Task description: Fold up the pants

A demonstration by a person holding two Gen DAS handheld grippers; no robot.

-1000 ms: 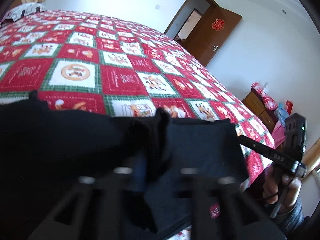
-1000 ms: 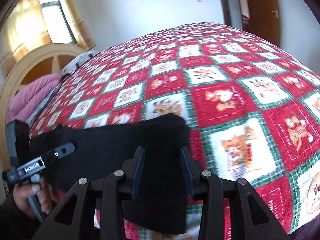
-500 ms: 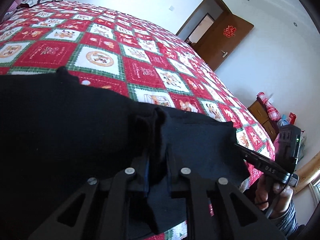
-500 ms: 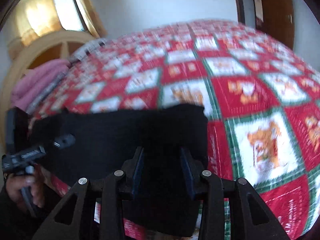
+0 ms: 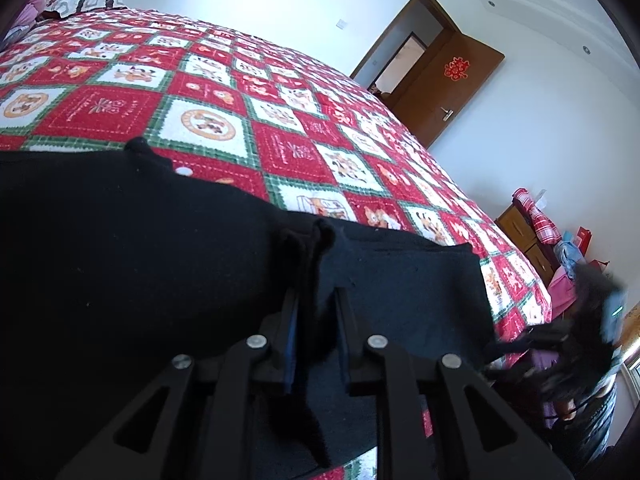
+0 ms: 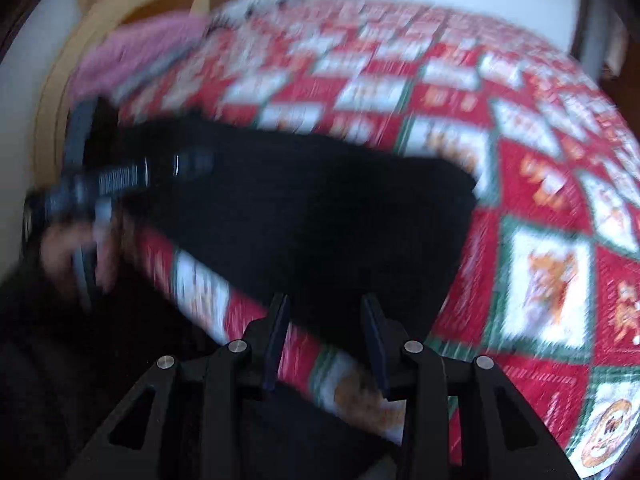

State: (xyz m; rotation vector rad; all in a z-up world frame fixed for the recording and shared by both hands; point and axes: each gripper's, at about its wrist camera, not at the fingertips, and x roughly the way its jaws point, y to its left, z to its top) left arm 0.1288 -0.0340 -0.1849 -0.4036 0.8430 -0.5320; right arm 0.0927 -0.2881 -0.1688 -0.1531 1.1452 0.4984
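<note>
Pants [image 5: 152, 248] spread on the bed's near edge, quilt [image 5: 288, 120] beneath, door [image 5: 448, 92] beyond the bed's far side

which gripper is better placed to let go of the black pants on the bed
Left. The left gripper has a ridge of the black pants between its fingers, which have just been opening. The right gripper is open over the quilt edge, with no fabric in it.

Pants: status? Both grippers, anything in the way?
Left gripper jaws just opening, fold of black pants between them. Right gripper open, empty. Pants lie on bedspread; nothing in the way.
</note>
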